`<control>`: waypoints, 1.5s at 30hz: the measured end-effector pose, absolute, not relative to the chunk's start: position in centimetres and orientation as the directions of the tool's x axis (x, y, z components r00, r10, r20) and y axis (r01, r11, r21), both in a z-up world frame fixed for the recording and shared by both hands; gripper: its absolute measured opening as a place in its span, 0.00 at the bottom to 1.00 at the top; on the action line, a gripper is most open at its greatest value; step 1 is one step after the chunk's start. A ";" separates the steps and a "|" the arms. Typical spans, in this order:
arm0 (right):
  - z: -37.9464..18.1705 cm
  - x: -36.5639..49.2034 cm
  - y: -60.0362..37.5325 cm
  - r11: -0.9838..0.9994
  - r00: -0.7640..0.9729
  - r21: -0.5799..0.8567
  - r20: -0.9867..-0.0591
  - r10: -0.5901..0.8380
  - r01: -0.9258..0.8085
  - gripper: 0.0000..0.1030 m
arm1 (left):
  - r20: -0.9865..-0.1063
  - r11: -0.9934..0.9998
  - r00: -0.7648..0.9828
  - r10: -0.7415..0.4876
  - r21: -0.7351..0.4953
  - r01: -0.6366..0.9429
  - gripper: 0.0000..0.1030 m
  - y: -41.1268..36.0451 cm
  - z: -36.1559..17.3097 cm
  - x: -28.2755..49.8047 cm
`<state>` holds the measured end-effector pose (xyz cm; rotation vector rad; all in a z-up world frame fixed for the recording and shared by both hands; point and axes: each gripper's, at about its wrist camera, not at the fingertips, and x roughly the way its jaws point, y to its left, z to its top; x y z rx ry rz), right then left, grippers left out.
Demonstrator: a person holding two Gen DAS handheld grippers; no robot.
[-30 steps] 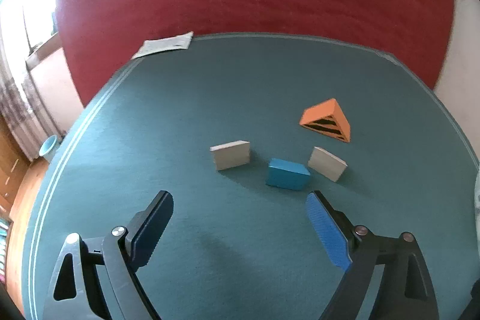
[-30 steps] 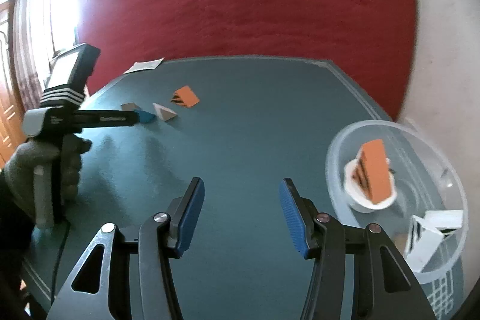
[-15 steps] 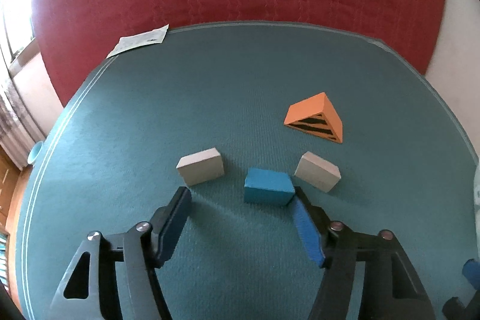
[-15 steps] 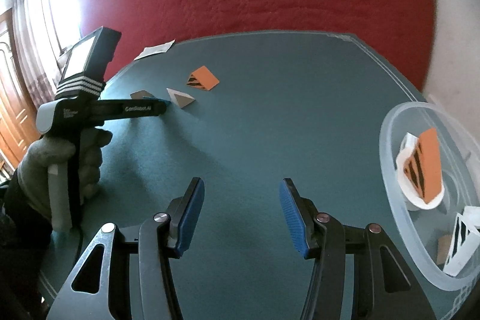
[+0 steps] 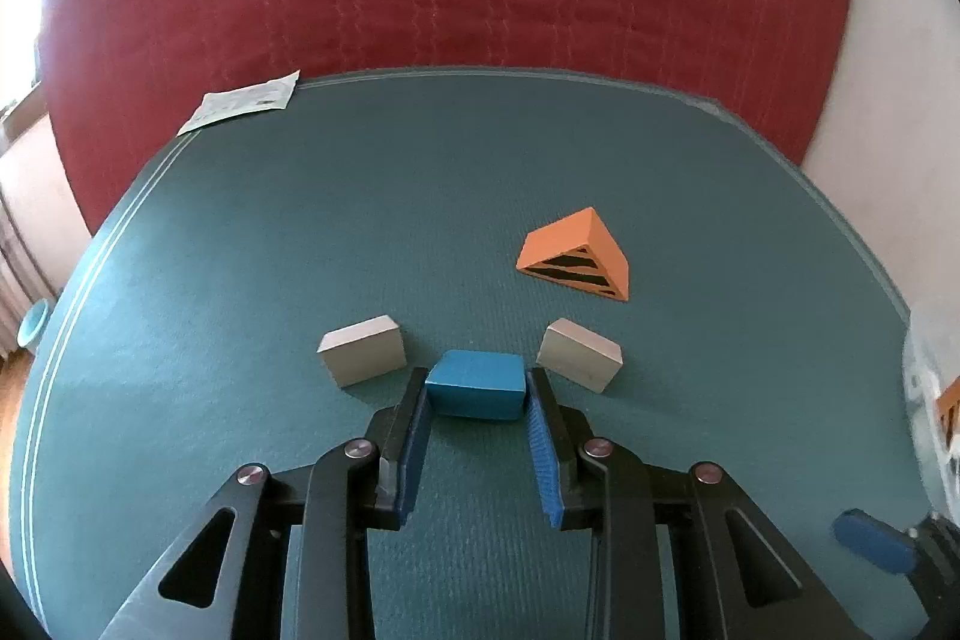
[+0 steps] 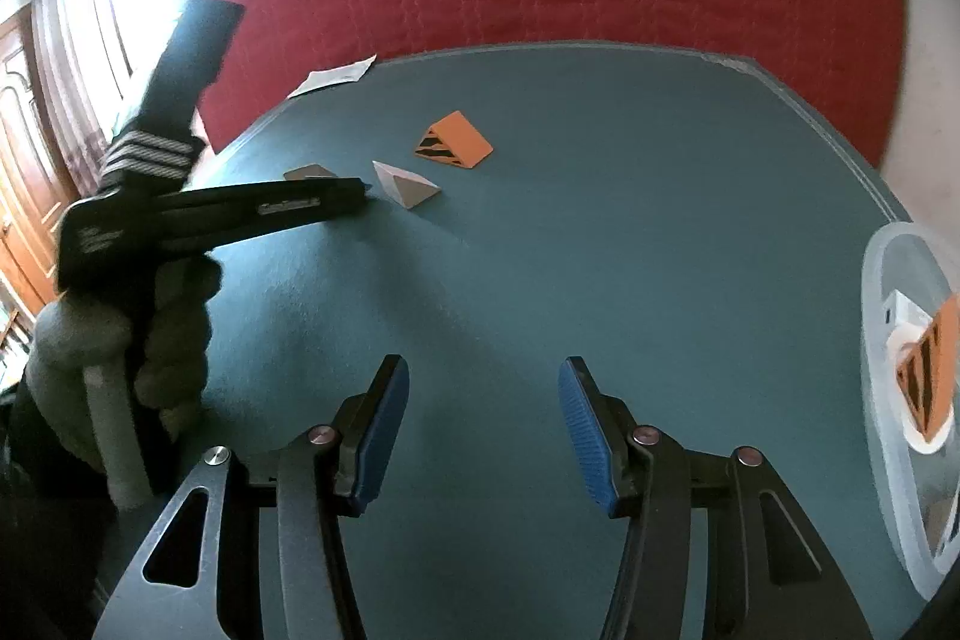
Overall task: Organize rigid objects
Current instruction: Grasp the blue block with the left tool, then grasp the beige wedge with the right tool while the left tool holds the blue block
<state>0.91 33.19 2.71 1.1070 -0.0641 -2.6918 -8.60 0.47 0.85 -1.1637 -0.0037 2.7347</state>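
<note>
R gripper (image 6: 483,391) open over teal mat (image 6: 600,244); L gripper (image 6: 360,189) tip by grey wedge (image 6: 403,184); orange wedge (image 6: 454,140) beyond.

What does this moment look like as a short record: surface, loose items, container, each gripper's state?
surface: teal table
loose items: blue block, two grey blocks, orange striped wedge, paper slip
container: clear bowl, holding another orange wedge
left gripper: jaws closed on blue block
right gripper: open, empty
</note>
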 end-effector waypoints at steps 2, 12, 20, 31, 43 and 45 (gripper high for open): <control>2.7 0.5 33.2 -0.972 -0.681 0.136 -0.696 -0.230 0.189 0.52 | -0.711 -0.985 -0.684 0.163 -0.080 -0.152 0.31 0.0 1.0 -8.2; 3.2 -2.6 32.2 -0.970 -0.659 0.163 -0.712 -0.243 0.182 0.52 | -0.663 -0.997 -0.746 0.059 0.000 -0.078 0.31 -2.7 2.2 -5.9; 3.5 -5.9 29.5 -0.959 -0.638 0.188 -0.717 -0.280 0.211 0.52 | -0.664 -0.999 -0.748 0.012 -0.040 0.019 0.31 -6.9 1.9 -4.6; 3.2 -9.4 26.4 -0.956 -0.637 0.195 -0.714 -0.292 0.219 0.50 | -0.662 -0.996 -0.749 0.015 -0.076 0.047 0.31 -8.2 2.0 -4.0; 3.1 -11.2 24.2 -0.975 -0.663 0.119 -0.717 -0.214 0.186 0.48 | -0.677 -0.996 -0.736 0.021 -0.077 0.042 0.31 -8.3 1.8 -3.9; 3.1 -11.6 24.0 -0.978 -0.665 0.105 -0.720 -0.198 0.178 0.44 | -0.677 -0.996 -0.735 0.022 -0.075 0.039 0.31 -8.2 1.8 -3.8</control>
